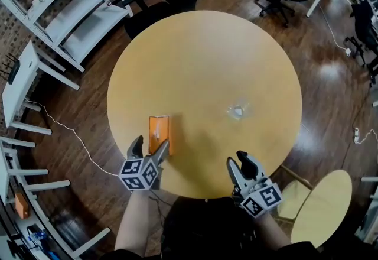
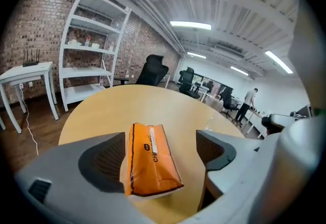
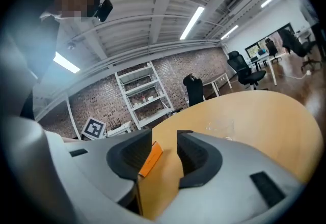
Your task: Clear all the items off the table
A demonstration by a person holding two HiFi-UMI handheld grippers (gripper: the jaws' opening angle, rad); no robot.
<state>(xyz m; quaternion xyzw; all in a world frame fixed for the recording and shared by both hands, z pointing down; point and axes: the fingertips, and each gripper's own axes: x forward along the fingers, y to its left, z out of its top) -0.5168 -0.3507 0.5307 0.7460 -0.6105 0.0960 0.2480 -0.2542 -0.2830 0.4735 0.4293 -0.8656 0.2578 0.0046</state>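
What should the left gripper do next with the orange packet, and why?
Probably close its jaws on it. The orange packet lies flat on the table, already between the left gripper's open jaws, which do not yet squeeze it. A grip likely has to come before it can be lifted off.

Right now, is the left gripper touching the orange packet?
Cannot tell. In the left gripper view the orange packet lies between the open jaws of the left gripper: bare table shows beside one jaw, but its edge overlaps the other.
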